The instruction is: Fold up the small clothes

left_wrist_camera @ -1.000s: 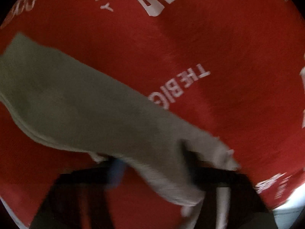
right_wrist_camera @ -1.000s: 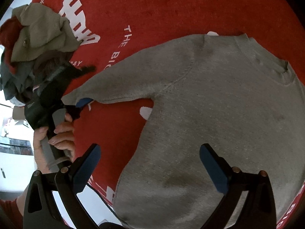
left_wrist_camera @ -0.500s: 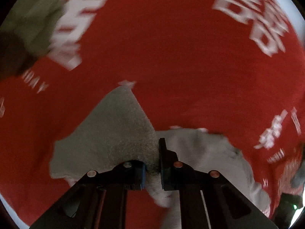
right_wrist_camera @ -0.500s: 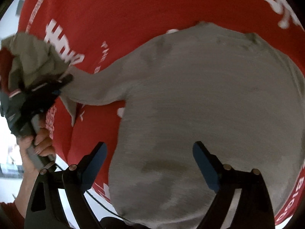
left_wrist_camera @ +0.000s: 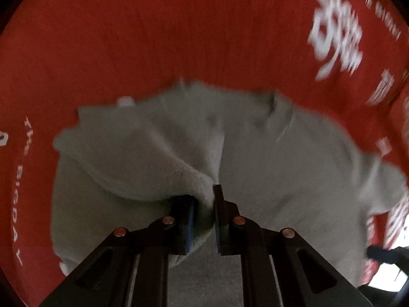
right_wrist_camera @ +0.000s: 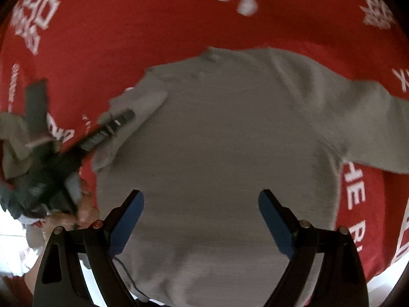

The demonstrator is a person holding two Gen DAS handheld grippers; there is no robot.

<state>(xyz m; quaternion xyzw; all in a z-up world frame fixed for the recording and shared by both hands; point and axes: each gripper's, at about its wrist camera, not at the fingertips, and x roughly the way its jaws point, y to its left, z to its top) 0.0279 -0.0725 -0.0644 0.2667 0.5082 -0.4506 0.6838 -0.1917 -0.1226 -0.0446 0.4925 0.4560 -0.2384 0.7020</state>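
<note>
Could go wrong: sleeve slipping out of the left gripper, since only a small bunch of cloth sits pinched between the fingers. Could also land crooked or bunched up on the body of the grey sweatshirt, because the pictures look smeared from fast moving. Left fingers squeezed almost shut on that sleeve end. Right gripper with fingers spread wide, nothing held, hanging over the near hem of the sweatshirt; could snag or drag the flat cloth if dropped too low. Sweatshirt lying flat in the middle of the red worktop cover, neck at the far side, left sleeve pulled in over the chest, right sleeve stretched out to the right. Counted: one grey sweatshirt, two sleeves, two grippers, one red cover with white letters, one heap of other clothes at the far left edge, too blurry to count the pieces. One hand seen gripping the left tool.
</note>
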